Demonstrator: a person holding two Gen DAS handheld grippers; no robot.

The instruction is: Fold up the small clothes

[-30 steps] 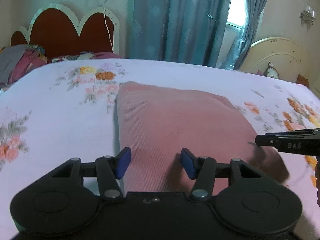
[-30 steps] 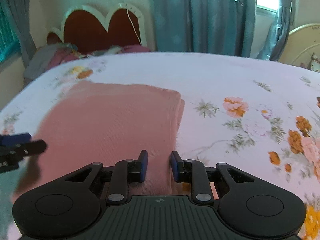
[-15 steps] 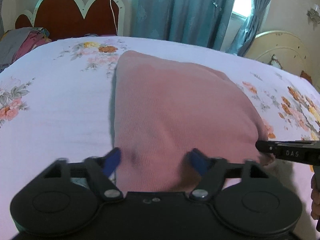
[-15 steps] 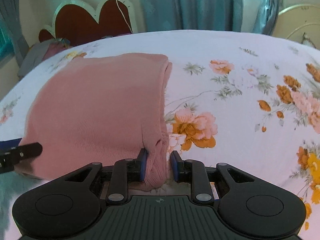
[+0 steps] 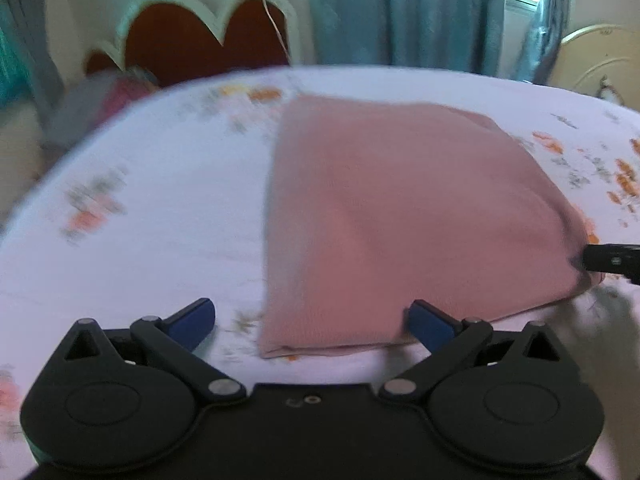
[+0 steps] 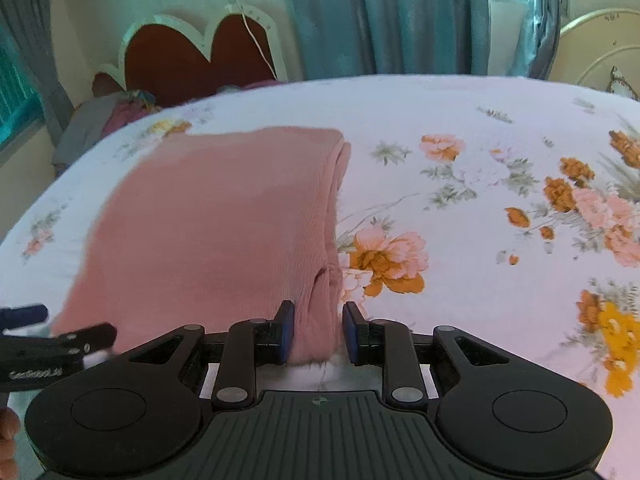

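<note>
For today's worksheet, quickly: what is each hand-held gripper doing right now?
Left hand-held gripper: open wide, holding nothing, near edge of the pink garment between its fingers.
Right hand-held gripper: shut on the pink garment's near corner.

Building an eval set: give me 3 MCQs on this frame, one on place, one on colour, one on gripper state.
1. Where does the folded garment lie?
A. on the floral bedsheet
B. on a wooden floor
C. draped over the headboard

2. What colour is the garment?
A. navy
B. dusty pink
C. green

3. How does the right gripper stand?
A. wide open, away from the cloth
B. fingers on either side of the garment's near right corner
C. shut on a pillow

Key:
1 A, flowered sheet shows on all sides of the garment.
2 B, both wrist views show it pink.
3 B, the right wrist view shows cloth bunched between its blue pads; the left gripper stands wide open at the near edge.
</note>
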